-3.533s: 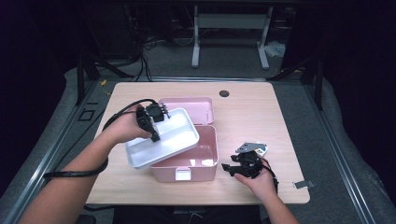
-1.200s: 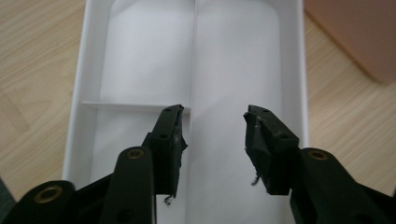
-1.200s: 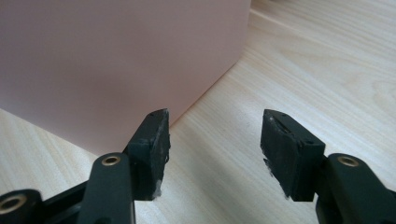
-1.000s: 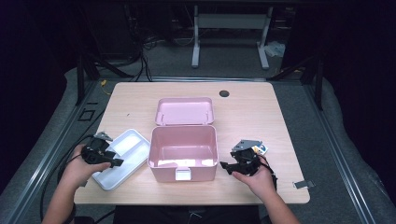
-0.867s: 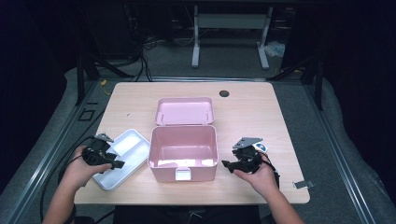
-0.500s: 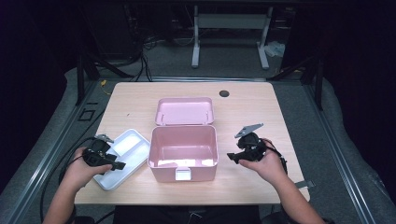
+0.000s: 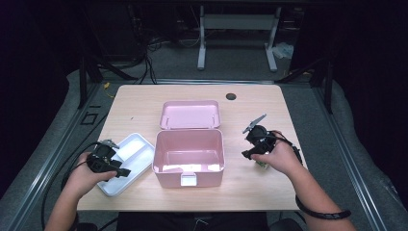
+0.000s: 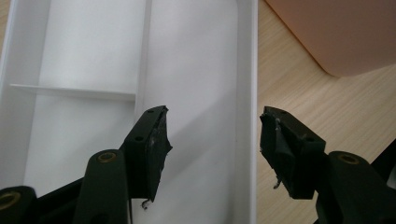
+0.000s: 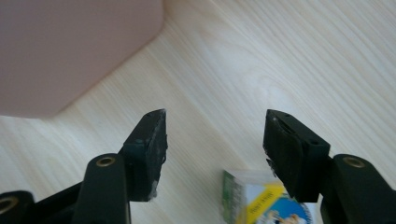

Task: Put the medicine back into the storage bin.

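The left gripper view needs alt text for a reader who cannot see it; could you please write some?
Two black tongs stand open astride the right rim of a white divided tray, gripping nothing. The tray rests on a pale wooden table, and a corner of a pink box shows at upper right.

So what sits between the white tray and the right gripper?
In the high view, the open pink box stands on the table between the white tray and the right gripper, its lid folded back.

pink box [image 7: 188,150], white tray [image 7: 126,161], pale wood-grain table [image 7: 144,103].
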`<state>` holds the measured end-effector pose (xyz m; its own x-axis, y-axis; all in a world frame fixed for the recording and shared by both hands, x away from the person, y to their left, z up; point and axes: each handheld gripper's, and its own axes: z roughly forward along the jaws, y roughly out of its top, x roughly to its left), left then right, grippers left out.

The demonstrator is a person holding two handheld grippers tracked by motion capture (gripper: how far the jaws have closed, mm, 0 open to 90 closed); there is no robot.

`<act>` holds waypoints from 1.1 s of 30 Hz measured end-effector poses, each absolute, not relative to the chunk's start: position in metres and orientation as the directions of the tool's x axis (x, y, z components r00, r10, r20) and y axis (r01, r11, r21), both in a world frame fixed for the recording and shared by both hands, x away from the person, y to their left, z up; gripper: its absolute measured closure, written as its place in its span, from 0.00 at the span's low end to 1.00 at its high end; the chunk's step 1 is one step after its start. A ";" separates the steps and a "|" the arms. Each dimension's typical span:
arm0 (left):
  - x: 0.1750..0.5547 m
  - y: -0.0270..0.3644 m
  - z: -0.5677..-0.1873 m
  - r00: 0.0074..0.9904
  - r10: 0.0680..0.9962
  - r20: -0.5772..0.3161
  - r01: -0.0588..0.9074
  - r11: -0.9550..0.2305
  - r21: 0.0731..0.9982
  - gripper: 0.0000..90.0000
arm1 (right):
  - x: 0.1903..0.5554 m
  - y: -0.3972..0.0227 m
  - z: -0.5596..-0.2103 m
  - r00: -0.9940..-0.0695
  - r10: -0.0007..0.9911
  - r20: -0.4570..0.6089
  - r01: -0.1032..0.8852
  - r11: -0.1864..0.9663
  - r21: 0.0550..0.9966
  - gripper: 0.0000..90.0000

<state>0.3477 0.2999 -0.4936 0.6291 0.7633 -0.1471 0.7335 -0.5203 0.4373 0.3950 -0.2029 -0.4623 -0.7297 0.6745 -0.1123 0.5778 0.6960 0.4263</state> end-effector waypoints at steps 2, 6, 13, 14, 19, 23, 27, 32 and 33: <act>0.347 0.300 -0.493 0.628 0.764 -0.147 0.734 -0.518 0.439 0.46 | 0.399 -0.206 -0.459 -0.725 0.679 -0.118 0.590 0.700 0.402 0.43; 0.347 0.302 -0.493 0.626 0.766 -0.148 0.736 -0.516 0.439 0.46 | 0.407 -0.215 -0.453 -0.709 0.696 -0.117 0.636 0.702 0.322 0.41; 0.347 0.304 -0.492 0.620 0.771 -0.147 0.740 -0.511 0.437 0.45 | 0.415 -0.233 -0.455 -0.679 0.732 -0.055 0.709 0.673 0.213 0.39; 0.347 0.304 -0.492 0.619 0.771 -0.147 0.740 -0.511 0.436 0.45 | 0.416 -0.236 -0.457 -0.676 0.735 -0.040 0.714 0.668 0.208 0.39; 0.347 0.304 -0.492 0.617 0.773 -0.148 0.742 -0.510 0.436 0.45 | 0.418 -0.243 -0.461 -0.652 0.757 -0.049 0.739 0.649 0.182 0.39; 0.347 0.304 -0.493 0.616 0.773 -0.151 0.745 -0.510 0.430 0.44 | 0.419 -0.246 -0.466 -0.655 0.755 -0.036 0.741 0.651 0.163 0.39; 0.347 0.304 -0.494 0.613 0.776 -0.149 0.748 -0.509 0.426 0.44 | 0.420 -0.247 -0.471 -0.656 0.754 -0.024 0.745 0.653 0.141 0.40; 0.348 0.304 -0.496 0.614 0.775 -0.149 0.748 -0.512 0.421 0.44 | 0.421 -0.249 -0.475 -0.655 0.755 -0.011 0.748 0.651 0.133 0.43; 0.348 0.304 -0.496 0.614 0.775 -0.148 0.748 -0.513 0.421 0.44 | 0.421 -0.249 -0.476 -0.655 0.755 -0.008 0.748 0.650 0.130 0.43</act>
